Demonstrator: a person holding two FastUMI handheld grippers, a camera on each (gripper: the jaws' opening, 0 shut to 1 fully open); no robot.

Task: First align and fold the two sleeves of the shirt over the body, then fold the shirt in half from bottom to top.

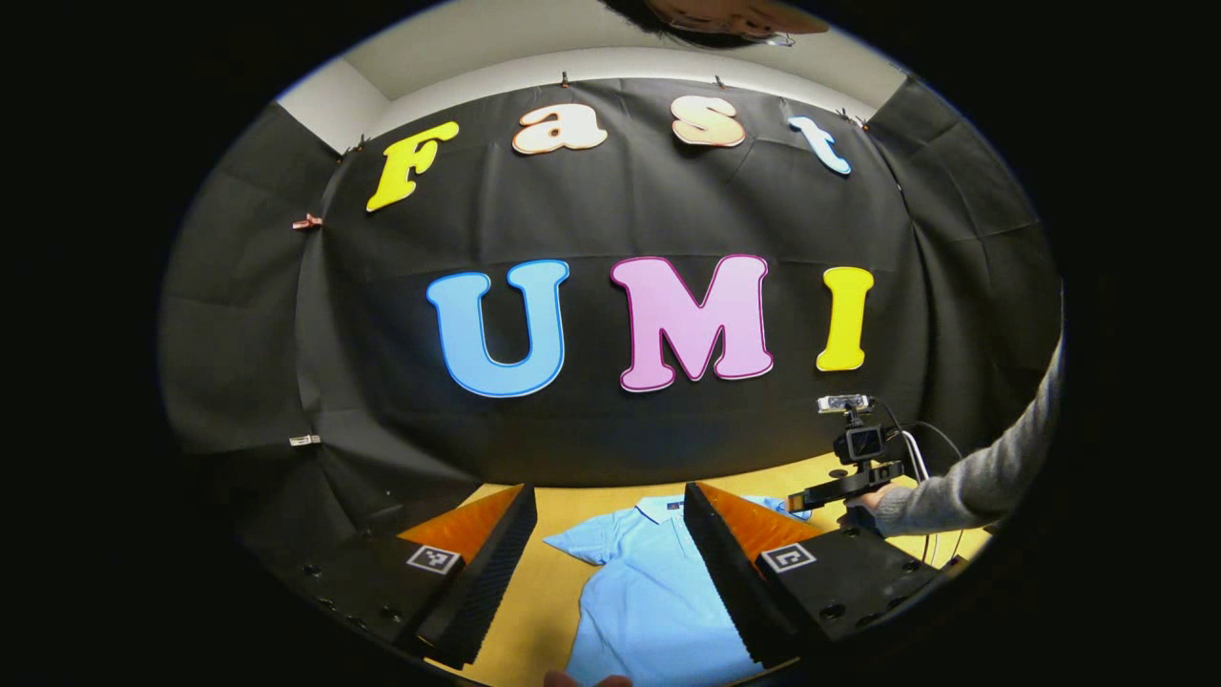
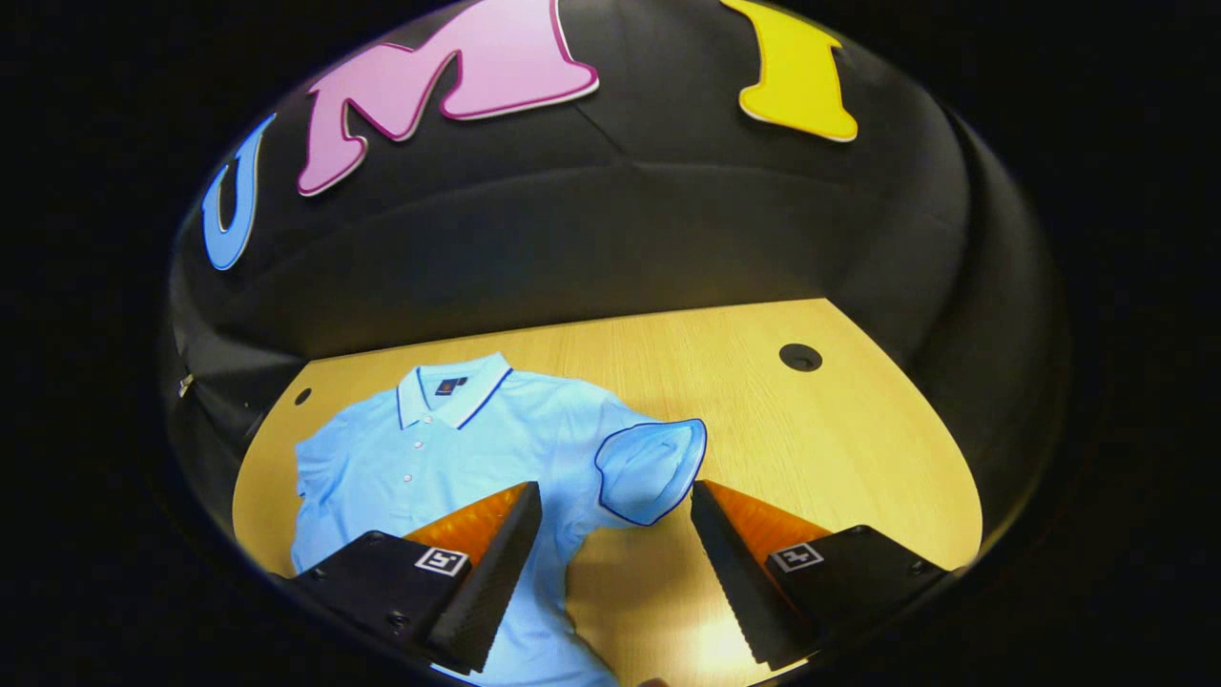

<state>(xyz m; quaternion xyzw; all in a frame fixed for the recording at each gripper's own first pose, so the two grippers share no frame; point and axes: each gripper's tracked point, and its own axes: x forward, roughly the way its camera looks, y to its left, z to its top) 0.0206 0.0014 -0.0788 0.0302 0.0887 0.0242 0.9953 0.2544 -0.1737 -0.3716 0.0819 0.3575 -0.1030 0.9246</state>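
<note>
A light blue polo shirt [image 2: 448,448] lies flat on the wooden table [image 2: 839,448], collar toward the booth's wall. Its one sleeve [image 2: 651,470] sticks out to the side, dark-edged cuff facing me. My right gripper [image 2: 615,506] hovers open just in front of that sleeve, fingers apart with nothing between them. In the left gripper view the shirt [image 1: 649,592] lies below my open left gripper [image 1: 610,510], whose fingers frame the collar and the other sleeve [image 1: 582,542]. The right gripper [image 1: 825,493] shows there too, held in a hand at the right.
A grey-sleeved arm [image 1: 992,472] reaches in from the right in the left gripper view. The table has a round cable hole [image 2: 799,357] at the back right and a smaller hole [image 2: 302,395] at the back left. Black cloth walls close the table's far side.
</note>
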